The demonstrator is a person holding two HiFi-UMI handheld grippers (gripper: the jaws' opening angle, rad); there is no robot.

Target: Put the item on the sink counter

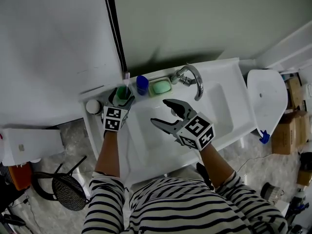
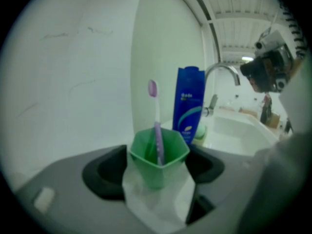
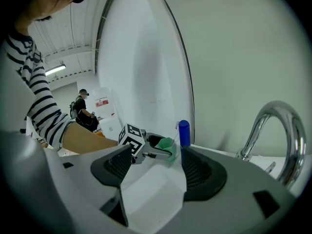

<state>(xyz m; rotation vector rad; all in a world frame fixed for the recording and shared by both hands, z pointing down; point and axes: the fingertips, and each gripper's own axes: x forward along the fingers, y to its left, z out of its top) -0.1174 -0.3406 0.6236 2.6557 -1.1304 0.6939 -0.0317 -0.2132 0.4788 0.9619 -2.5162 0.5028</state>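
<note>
A green cup with a purple toothbrush in it stands on the back left of the white sink counter. My left gripper is around the cup, jaws spread wide, the pads beside its walls without visibly pressing. The cup rests on the counter. My right gripper hovers over the basin, open, with nothing between its fingers; from its own view the left gripper and cup show ahead.
A blue bottle and a green soap dish stand just right of the cup. The chrome faucet curves over the basin. A small white round object sits at the counter's left end. A black stool stands lower left.
</note>
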